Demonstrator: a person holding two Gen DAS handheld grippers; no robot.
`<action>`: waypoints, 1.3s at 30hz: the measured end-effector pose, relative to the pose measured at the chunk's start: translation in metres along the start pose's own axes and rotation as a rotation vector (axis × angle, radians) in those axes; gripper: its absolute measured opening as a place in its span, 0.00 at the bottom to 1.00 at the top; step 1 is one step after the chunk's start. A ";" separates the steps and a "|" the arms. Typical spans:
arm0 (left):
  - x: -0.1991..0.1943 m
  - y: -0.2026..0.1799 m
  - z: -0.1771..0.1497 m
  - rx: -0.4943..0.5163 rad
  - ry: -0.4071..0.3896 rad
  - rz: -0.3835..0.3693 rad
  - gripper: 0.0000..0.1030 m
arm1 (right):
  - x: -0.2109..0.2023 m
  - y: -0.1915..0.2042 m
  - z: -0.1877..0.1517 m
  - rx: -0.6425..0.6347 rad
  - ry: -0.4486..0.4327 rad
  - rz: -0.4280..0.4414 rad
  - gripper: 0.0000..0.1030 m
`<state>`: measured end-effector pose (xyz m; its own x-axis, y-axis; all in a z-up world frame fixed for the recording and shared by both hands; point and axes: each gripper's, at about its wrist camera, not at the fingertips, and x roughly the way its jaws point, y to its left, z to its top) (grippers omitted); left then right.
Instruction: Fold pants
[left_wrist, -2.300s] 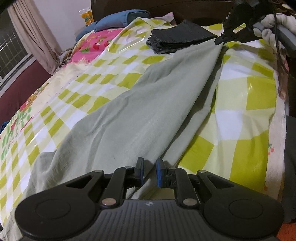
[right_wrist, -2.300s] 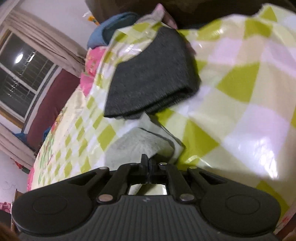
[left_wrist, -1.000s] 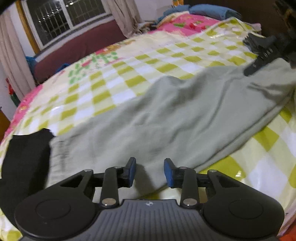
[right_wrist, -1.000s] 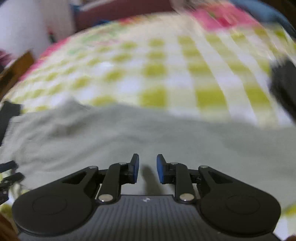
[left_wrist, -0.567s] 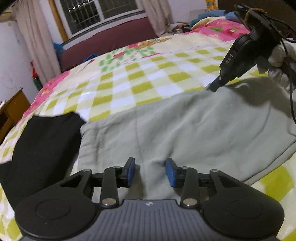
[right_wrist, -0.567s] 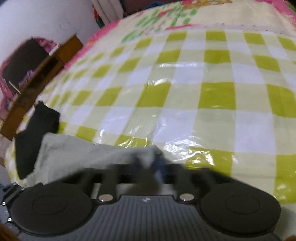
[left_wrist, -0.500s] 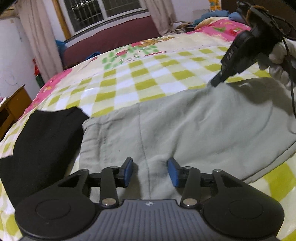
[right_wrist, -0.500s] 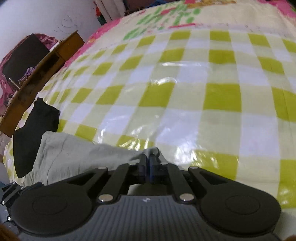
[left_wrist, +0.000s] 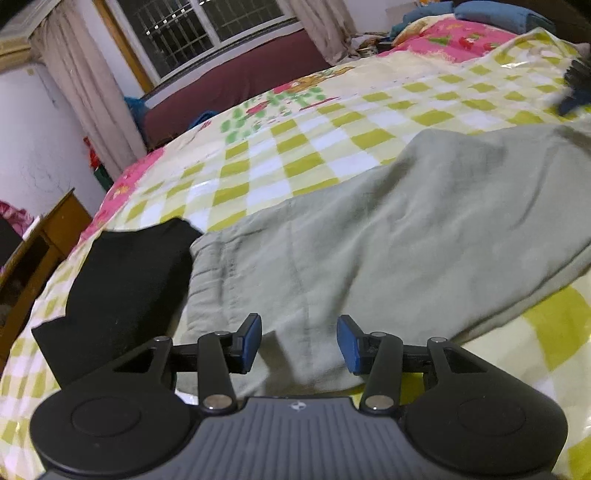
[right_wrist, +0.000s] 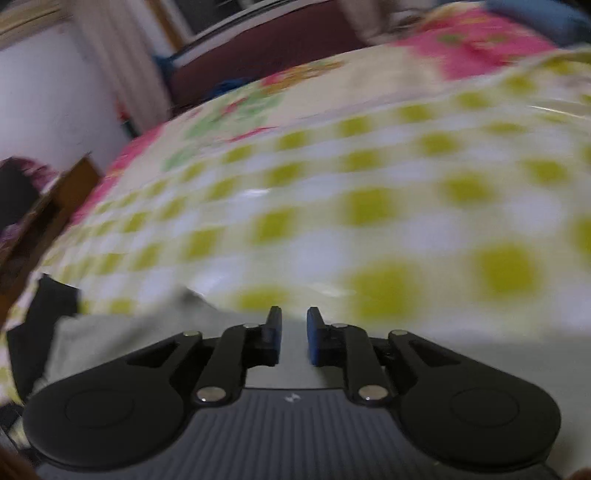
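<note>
The grey-green pants lie folded lengthwise across the yellow-checked bed cover, waistband towards the left. My left gripper is open and empty, just above the near edge of the pants by the waistband. In the blurred right wrist view, my right gripper is open with a narrow gap and holds nothing, just above the far edge of the pants. The right gripper shows as a dark blur at the far right of the left wrist view.
A black garment lies on the bed left of the waistband, also in the right wrist view. A wooden cabinet stands by the bed's left side. A window, curtains and a maroon sofa are beyond. Blue pillows lie far right.
My right gripper has opened, let go of the pants' far edge and swung away. My left gripper has opened wider and stayed over the near edge.
</note>
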<state>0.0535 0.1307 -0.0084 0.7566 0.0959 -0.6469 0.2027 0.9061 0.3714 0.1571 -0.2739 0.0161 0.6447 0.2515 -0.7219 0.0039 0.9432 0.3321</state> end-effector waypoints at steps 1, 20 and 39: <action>-0.003 -0.004 0.003 0.008 -0.005 -0.007 0.58 | -0.018 -0.029 -0.013 0.036 -0.008 -0.097 0.18; -0.049 -0.165 0.090 0.296 -0.148 -0.274 0.58 | -0.120 -0.235 -0.093 0.670 -0.239 -0.147 0.22; -0.046 -0.226 0.108 0.381 -0.143 -0.370 0.58 | -0.103 -0.241 -0.086 0.677 -0.353 0.005 0.18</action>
<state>0.0407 -0.1231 0.0094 0.6637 -0.2817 -0.6929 0.6617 0.6530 0.3684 0.0238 -0.5079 -0.0421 0.8517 0.0638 -0.5202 0.3949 0.5744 0.7170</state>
